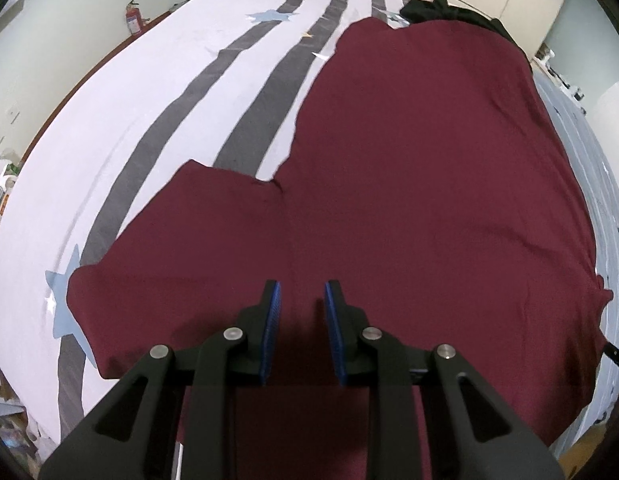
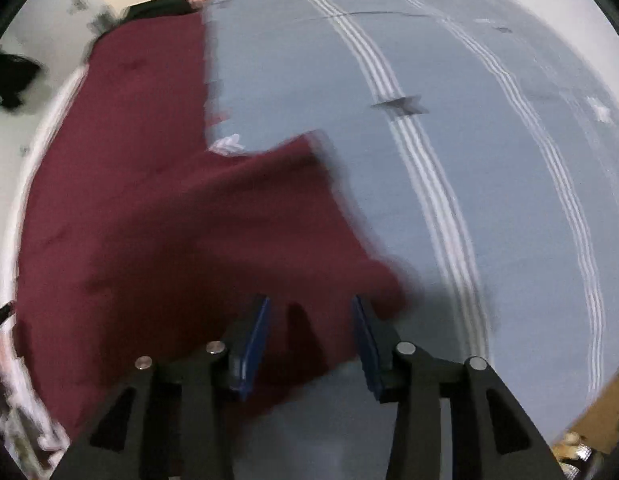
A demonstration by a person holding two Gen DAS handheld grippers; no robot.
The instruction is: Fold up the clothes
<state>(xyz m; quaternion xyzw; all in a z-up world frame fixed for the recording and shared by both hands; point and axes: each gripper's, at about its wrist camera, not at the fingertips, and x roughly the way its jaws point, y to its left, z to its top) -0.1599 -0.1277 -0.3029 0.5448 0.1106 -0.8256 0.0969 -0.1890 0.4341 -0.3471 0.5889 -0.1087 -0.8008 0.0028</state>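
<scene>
— Left wrist view? Left tongs (image 1: 301,292) slightly parted, gripping nothing, over soft maroon cotton T-shirt (image 1: 409,168) spread flat on striped bed sheet (image 1: 149,120).

— Right wrist view? Right tongs (image 2: 309,308) parted, empty, above shirt's sleeve (image 2: 301,200). Limp, light; best pinched at sleeve hem.

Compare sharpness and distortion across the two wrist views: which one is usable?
Left wrist view: sharp, even light, strong fisheye bending of the bed sheet stripes; maroon shirt edges crisp. Right wrist view: motion-blurred, shirt edges and sheet stripes smeared, dimmer; right gripper fingers stay fairly sharp. The left view is the usable one.
</scene>
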